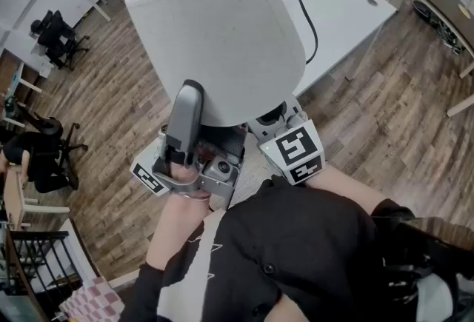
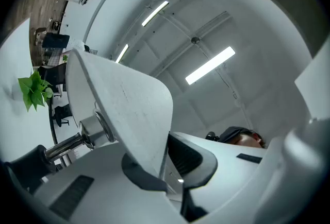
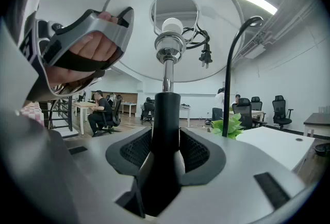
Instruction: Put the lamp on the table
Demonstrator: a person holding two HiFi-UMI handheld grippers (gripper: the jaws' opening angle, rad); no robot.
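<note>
Starting with the largest item, the wooden floor is lying below you, and the white table is standing just past the load. You are carrying the lamp in the air in both grippers. Its pale lampshade is filling the middle of the head view and overlapping the table's near side. The lamp's base is not showing in any view, so contact with the table cannot be confirmed. Your left gripper is pointing upward, and its jaws are pinching shut on the lower rim of the lampshade, one jaw outside the fabric and one inside. Your right gripper is reaching in under the lampshade, roughly level. Its jaws are standing wide and clamping the black stem, with both ribbed pads pressing against it. A black cable is trailing from the top of the lampshade down across the table. In the right gripper view a green plant is sitting at the table's edge beside that cable. Above the stem, the bulb is sitting upright in its chrome socket. The plug is dangling just beside it, inside the lampshade.
</note>
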